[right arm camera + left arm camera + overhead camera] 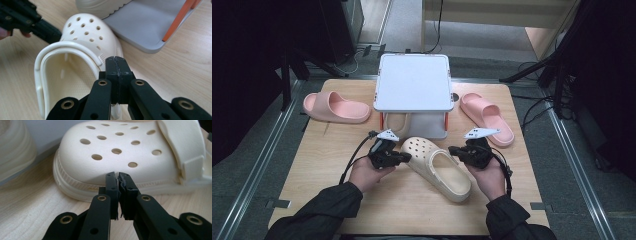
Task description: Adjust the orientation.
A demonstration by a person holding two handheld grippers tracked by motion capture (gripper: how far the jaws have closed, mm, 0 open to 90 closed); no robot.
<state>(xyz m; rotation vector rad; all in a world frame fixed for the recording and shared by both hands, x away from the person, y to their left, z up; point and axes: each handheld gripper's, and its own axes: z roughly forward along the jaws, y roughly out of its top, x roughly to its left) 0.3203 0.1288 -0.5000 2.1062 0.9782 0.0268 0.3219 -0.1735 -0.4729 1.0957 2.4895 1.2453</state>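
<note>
A cream clog [437, 170] with a holed toe lies on the wooden table, toe toward the far left. My left gripper [406, 158] is shut, its tips right against the toe's left side. In the left gripper view the shut jaws [117, 177] meet the clog [112, 150] just above its ribbed sole, with nothing between them. My right gripper [453, 150] is shut too and sits at the clog's right side. In the right gripper view its tips [117, 60] stand beside the heel strap [75, 47] of the clog [85, 32].
A white two-level stand [412, 82] rises behind the clog, and a second cream clog [397, 122] rests on its lower shelf [150, 25]. A pink slipper [337, 107] lies at the far left and another [487, 117] at the far right.
</note>
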